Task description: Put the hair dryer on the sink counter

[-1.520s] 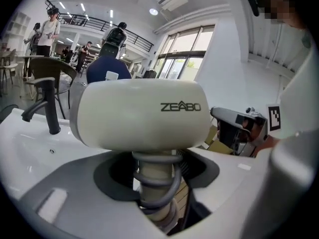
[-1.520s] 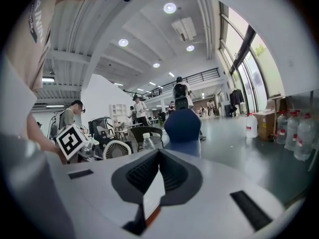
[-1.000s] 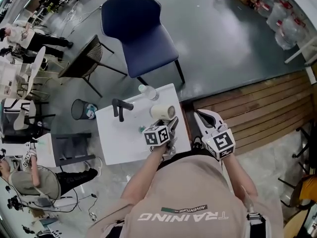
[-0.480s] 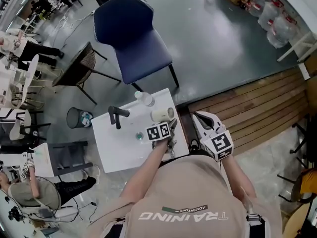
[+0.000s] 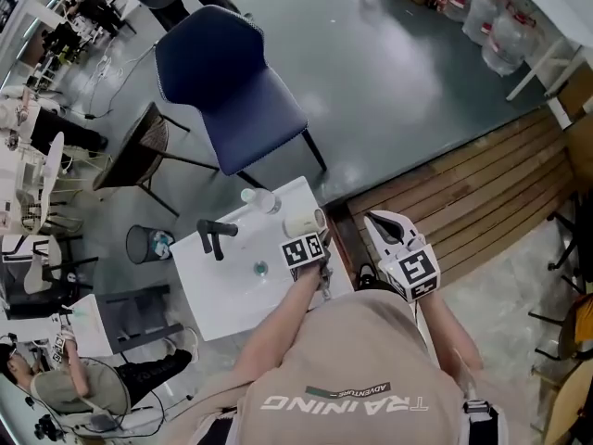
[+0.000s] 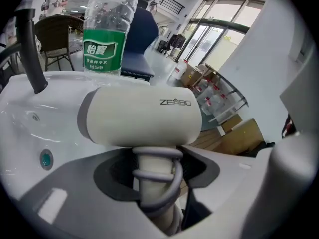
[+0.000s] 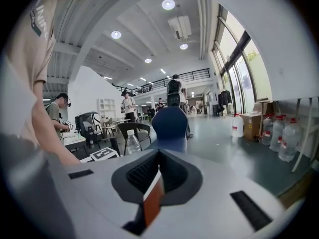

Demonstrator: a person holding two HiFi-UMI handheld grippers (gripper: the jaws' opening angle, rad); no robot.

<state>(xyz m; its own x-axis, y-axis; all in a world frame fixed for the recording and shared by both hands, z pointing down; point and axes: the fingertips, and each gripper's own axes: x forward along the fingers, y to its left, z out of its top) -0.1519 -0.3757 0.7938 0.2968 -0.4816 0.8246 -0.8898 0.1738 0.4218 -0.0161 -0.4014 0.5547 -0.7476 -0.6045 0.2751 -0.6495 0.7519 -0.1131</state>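
Beside the water bottle [image 5: 259, 198], over the right rear of the sink counter [image 5: 222, 295], the hair dryer [image 5: 304, 222] has barely moved – the left gripper [image 5: 321, 245] stays clamped on its cord-wrapped handle, so letting go remains. The right gripper [image 5: 376, 222] hangs closed and empty – off the counter.

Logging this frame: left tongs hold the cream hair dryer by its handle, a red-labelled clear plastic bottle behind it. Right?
The label on the clear plastic bottle is green, not red, per the left gripper view; the rest stands.
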